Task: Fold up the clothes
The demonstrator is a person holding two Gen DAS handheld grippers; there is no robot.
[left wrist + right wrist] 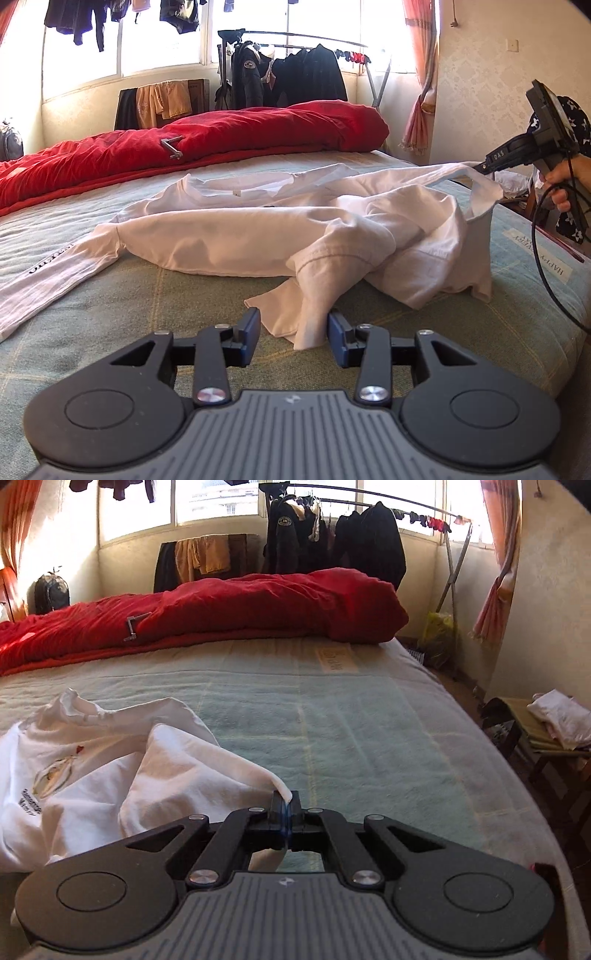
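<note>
The white shirt (236, 236) lies crumpled on the bed (147, 295), with one long sleeve stretched out to the left side. The left gripper (293, 334) sits low over the bed and tips down a little, its jaws partly apart with a fold of the shirt's edge between them, though I cannot tell if they press on it. The right gripper (286, 805), held in a hand (565, 184) at the right, is pinched tight on a corner of the shirt and lifts that corner up off the bed.
</note>
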